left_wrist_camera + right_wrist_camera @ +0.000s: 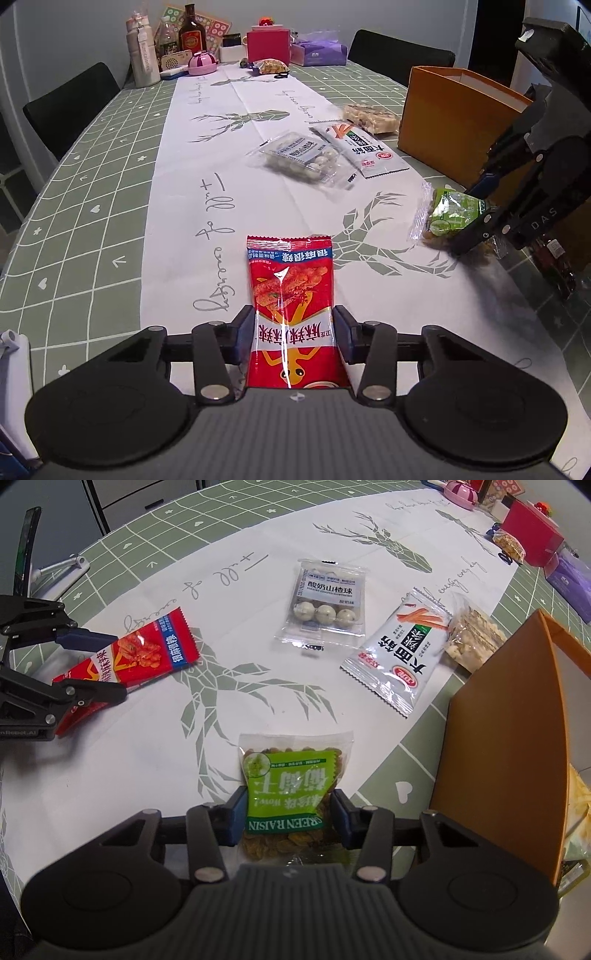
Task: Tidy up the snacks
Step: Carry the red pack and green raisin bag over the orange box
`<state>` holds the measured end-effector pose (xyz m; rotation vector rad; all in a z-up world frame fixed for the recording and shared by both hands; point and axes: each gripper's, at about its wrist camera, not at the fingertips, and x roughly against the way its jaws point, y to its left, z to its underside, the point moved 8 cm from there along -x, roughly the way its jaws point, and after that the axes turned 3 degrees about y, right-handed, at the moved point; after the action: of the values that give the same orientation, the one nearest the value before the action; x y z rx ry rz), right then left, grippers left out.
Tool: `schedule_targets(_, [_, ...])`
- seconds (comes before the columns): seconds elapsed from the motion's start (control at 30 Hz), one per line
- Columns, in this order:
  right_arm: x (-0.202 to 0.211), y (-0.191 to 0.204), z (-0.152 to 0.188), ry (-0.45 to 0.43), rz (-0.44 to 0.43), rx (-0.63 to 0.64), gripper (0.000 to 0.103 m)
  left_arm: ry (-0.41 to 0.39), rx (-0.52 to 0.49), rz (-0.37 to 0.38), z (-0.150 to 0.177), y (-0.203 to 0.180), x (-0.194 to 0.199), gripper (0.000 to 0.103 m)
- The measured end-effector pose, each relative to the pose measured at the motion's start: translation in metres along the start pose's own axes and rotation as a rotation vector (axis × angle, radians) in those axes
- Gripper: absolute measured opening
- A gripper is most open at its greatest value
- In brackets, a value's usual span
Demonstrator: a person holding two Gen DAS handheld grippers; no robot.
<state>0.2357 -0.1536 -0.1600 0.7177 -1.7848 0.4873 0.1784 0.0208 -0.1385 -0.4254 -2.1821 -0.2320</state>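
Note:
A red spicy snack packet (pixel 291 280) lies flat on the white table runner, and my left gripper (pixel 293 317) is shut on its near half, a blue pad against each long edge. The right wrist view shows the same red packet (pixel 147 653) and left gripper (pixel 116 666) at far left. My right gripper (pixel 289 795) is shut on a green raisin packet (pixel 291 771), pads squeezing both sides. In the left wrist view the raisin packet (pixel 447 218) and the right gripper (pixel 474 214) are at right, next to an open orange box (pixel 450 125).
Three more snacks lie mid-table: a clear pack of yogurt balls (pixel 325 602), a white strip-snack packet (pixel 402 653) and a clear pack of pale pieces (pixel 472 635). The orange box (pixel 509 738) stands close on the right. Bottles (pixel 192 33), a pink box (pixel 267 44) and black chairs (pixel 70 103) are at the far end.

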Motion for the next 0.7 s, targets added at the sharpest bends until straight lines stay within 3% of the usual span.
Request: schedule_targets(0.7, [0.043, 0.0, -0.004, -0.11, 0.01, -0.019, 0.045, -0.083, -0.056, -0.003, -0.04, -0.021, 0.037, 0.05])
